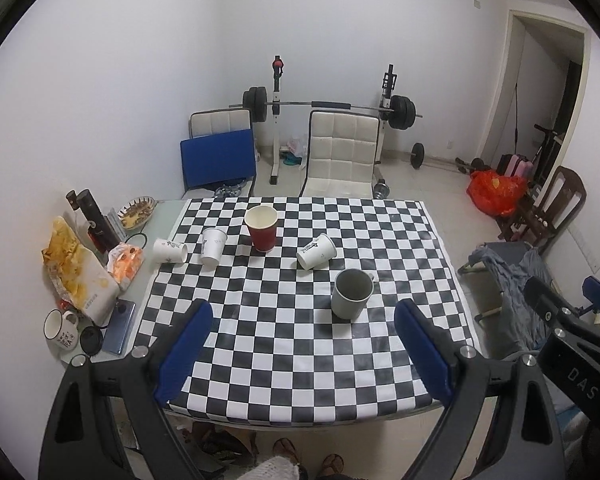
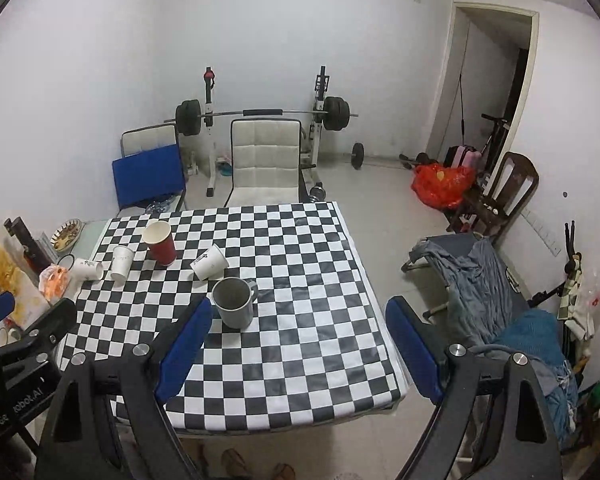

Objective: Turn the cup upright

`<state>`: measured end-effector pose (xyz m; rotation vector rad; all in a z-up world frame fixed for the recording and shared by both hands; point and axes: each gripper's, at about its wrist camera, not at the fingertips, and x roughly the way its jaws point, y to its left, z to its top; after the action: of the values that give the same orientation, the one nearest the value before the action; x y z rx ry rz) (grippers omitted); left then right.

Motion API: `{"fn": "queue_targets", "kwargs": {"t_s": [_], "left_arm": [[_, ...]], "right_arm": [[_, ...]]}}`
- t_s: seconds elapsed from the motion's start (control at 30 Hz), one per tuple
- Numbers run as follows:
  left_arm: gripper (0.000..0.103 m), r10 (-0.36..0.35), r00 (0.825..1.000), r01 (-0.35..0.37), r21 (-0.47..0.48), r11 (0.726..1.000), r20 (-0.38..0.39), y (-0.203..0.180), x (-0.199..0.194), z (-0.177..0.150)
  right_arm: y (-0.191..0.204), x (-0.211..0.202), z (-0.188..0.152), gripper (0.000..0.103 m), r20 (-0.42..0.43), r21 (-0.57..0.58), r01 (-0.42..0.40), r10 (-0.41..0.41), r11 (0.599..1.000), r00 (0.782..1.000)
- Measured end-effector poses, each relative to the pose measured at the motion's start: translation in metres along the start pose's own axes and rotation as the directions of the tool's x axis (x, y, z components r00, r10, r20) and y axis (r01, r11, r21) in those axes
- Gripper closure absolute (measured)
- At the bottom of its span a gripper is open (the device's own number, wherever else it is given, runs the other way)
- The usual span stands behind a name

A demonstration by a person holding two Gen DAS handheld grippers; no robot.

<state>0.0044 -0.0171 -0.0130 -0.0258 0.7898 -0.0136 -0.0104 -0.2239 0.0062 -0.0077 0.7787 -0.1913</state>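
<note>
Barbell rack (image 1: pixel 324 106), white chair (image 1: pixel 342 156) behind table.

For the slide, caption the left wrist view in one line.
Open left gripper above checkered tablecloth; grey mug and red paper cup upright, white paper cup tipped over.

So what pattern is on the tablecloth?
Black and white checks on the tablecloth, like a chessboard. It shows best in the left wrist view.

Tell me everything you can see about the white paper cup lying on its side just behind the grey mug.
The white paper cup looks like thin paper, white with small dark printed markings on its wall. It lies tipped on its side on the checkered tablecloth, its open mouth turned toward the near left. It sits between the upright red cup and the upright grey mug, touching neither. Only the cloth touches it; both grippers are well short of it.
</note>
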Motion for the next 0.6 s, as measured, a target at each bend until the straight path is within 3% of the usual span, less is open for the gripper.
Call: {"fn": "queue_targets", "kwargs": {"t_s": [0.6], "left_arm": [[0.01, 0.051, 0.999, -0.051, -0.009, 0.999, 0.0, -0.0086, -0.0088, -0.0006]], "right_arm": [[-0.0049, -0.003, 0.0047, 0.009, -0.003, -0.023, -0.028, 0.028, 0.999, 1.0]]}}
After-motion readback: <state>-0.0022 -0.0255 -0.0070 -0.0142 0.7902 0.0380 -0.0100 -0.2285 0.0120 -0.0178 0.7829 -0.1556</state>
